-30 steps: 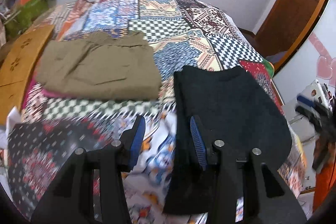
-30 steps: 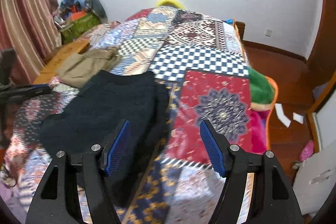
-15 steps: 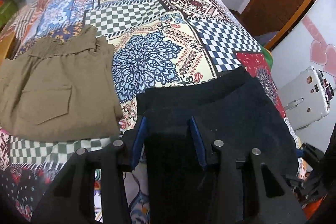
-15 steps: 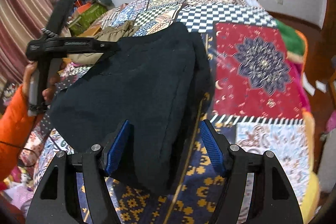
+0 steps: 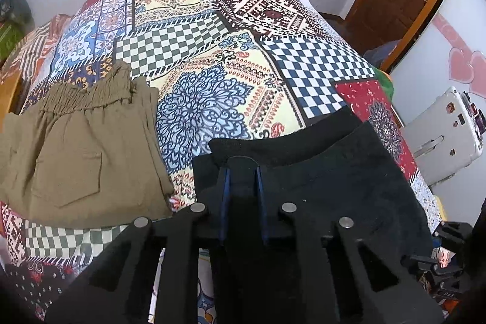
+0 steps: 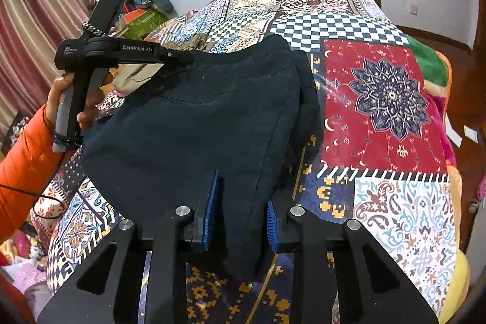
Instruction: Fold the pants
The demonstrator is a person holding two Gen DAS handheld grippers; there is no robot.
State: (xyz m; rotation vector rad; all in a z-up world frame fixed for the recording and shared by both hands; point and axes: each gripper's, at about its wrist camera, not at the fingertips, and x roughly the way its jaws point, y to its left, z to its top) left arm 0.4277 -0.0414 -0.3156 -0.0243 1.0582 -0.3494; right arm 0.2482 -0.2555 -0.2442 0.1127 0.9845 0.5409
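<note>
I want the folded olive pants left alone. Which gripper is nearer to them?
Left. The left gripper grips the black pants beside the olive pants; the right gripper grips their far side.

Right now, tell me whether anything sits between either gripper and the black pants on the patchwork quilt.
Nothing visible does. The left gripper has just closed on the black pants near their far left edge, and the right gripper has just closed on their near end. The folded olive-green pants lie apart, to the left on the patchwork quilt.

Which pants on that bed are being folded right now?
Look at the bed with the patchwork quilt. Two garments lie on its near end. The black pants are the ones, nearer the door than the olive pants, and pinched by both hand-held grippers.
</note>
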